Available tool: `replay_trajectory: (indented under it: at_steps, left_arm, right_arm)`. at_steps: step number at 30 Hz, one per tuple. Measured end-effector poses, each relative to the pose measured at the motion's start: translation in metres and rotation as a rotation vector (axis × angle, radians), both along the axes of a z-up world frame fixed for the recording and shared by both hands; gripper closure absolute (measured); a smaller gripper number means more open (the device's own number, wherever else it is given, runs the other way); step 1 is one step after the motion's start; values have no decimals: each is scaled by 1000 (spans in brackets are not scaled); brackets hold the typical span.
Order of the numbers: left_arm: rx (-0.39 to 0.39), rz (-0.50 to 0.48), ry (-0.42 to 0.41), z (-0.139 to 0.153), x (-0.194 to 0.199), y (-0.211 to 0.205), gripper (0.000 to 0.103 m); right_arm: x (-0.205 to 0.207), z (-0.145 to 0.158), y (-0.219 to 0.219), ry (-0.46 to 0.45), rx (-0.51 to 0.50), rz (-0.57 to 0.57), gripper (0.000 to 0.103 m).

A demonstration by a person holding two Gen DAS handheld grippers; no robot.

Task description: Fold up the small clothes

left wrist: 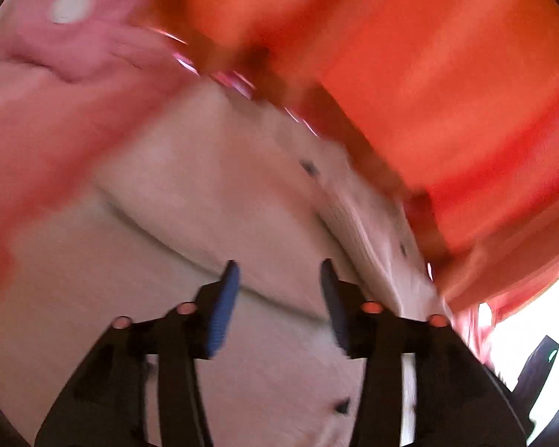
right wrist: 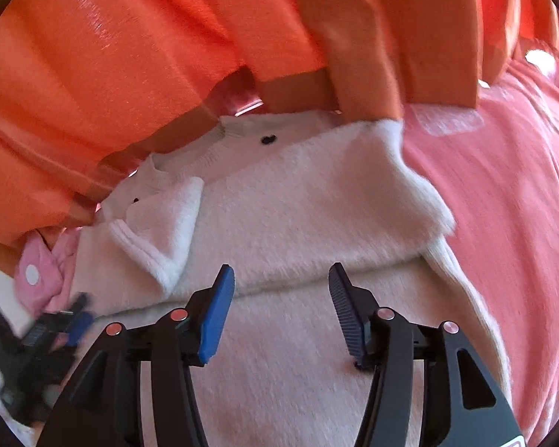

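A fuzzy white cardigan (right wrist: 279, 205) with small dark buttons lies partly folded, one sleeve laid across its body. My right gripper (right wrist: 281, 279) is open and empty just above its lower part. The cardigan also fills the blurred left wrist view (left wrist: 205, 186), where my left gripper (left wrist: 279, 275) hovers open and empty over it. The left gripper also shows at the lower left of the right wrist view (right wrist: 56, 331), beside the cardigan's left edge.
An orange curtain (right wrist: 130, 56) hangs right behind the cardigan. A coral-pink cloth (right wrist: 503, 186) lies under and to the right of it. A pink garment with white dots (right wrist: 37, 272) lies at the left; it also shows in the left wrist view (left wrist: 56, 56).
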State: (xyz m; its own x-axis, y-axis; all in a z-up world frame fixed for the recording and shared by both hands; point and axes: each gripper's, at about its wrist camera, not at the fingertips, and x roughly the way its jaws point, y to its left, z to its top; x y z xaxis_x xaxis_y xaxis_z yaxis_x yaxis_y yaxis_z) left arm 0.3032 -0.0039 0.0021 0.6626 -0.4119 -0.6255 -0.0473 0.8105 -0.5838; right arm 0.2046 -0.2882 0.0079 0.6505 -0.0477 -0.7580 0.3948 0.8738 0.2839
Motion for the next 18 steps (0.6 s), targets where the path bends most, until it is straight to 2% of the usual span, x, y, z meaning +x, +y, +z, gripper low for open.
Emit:
replay_trajectory:
  at_steps: [2, 6, 8, 11, 12, 13, 14, 15, 16, 18]
  left_arm:
    - [-29, 81, 24, -11, 1, 37, 54]
    - [-12, 118, 79, -32, 10, 68, 57]
    - [-6, 112, 97, -38, 16, 69, 68]
    - [13, 112, 101, -36, 18, 80, 75]
    - [29, 105, 103, -38, 22, 75, 76]
    - [43, 103, 105, -39, 23, 73, 80]
    - [49, 103, 108, -41, 23, 70, 82]
    - [49, 102, 108, -39, 20, 75, 83]
    - [48, 102, 112, -39, 21, 75, 84]
    - [40, 101, 119, -39, 22, 79, 85]
  right_arm:
    - [12, 3, 21, 2, -68, 66, 50]
    - [44, 7, 77, 4, -207, 252, 46]
    - [65, 7, 99, -1, -270, 294, 45]
    - [101, -8, 120, 50, -334, 326, 46]
    - [111, -14, 122, 74, -340, 335, 50]
    - [120, -19, 121, 95, -339, 342, 78]
    - [124, -17, 114, 94, -302, 340, 97]
    - [122, -9, 101, 61, -244, 313, 98]
    - [109, 6, 76, -14, -127, 260, 98]
    - [78, 21, 22, -106, 65, 154, 98]
